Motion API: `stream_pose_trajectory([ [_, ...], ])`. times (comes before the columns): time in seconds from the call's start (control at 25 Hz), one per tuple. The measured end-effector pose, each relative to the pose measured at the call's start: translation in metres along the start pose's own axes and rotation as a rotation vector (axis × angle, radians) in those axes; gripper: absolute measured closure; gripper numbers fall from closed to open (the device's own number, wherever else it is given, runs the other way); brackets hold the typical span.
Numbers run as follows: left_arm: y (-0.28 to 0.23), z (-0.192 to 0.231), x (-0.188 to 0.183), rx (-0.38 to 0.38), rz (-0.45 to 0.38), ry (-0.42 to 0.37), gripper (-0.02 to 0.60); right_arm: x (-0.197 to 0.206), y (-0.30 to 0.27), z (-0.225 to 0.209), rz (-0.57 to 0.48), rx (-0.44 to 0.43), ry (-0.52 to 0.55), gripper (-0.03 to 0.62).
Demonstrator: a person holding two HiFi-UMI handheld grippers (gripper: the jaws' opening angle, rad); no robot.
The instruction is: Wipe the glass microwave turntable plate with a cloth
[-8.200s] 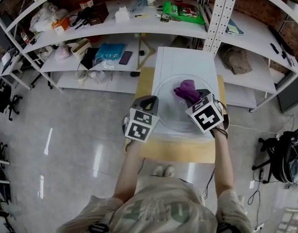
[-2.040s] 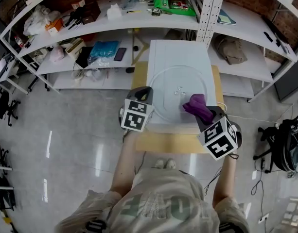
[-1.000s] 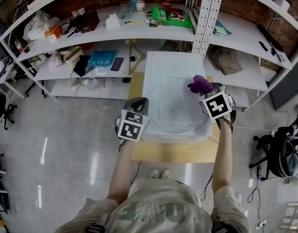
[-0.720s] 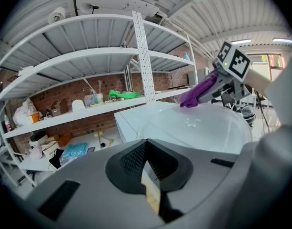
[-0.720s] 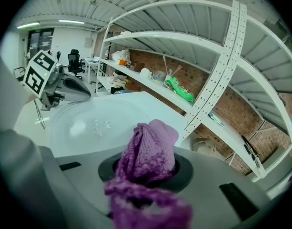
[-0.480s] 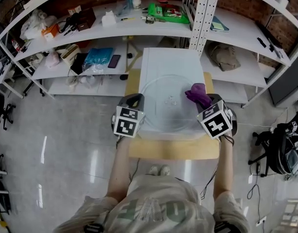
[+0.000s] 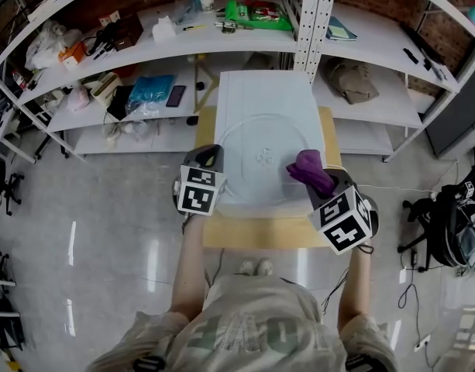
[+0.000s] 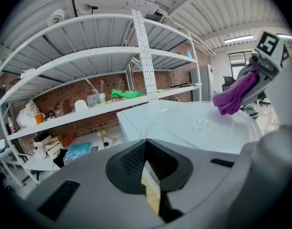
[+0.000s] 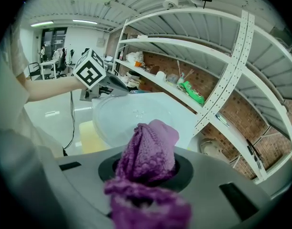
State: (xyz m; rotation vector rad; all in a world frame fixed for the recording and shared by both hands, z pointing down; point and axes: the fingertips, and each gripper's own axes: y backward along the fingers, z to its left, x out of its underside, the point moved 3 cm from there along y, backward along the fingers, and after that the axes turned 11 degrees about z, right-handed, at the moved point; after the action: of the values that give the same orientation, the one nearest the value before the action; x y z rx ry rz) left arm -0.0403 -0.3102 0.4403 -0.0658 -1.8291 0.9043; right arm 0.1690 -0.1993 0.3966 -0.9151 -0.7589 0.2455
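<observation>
So the cloth, clamped in the right gripper, has swept to the near right of the plate, left gripper pinching its rim; wiping continues.

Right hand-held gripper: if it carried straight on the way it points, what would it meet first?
Most likely the glass turntable plate: the purple cloth clamped in the right hand-held gripper points across it. How high the cloth sits above the glass is unclear.

Plate on table, cloth at its right edge, shelves behind
</observation>
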Motion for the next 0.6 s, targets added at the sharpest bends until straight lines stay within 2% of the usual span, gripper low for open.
stream_pose_trajectory([
  [0.4, -0.002, 0.002, 0.001, 0.009, -0.005, 0.013, 0.580, 0.006, 0.017, 0.035, -0.009, -0.053, 0.045, 0.537],
  [0.6, -0.002, 0.000, -0.001, 0.007, 0.004, 0.006, 0.580, 0.006, 0.019, 0.032, -0.029, -0.047, 0.023, 0.537],
])
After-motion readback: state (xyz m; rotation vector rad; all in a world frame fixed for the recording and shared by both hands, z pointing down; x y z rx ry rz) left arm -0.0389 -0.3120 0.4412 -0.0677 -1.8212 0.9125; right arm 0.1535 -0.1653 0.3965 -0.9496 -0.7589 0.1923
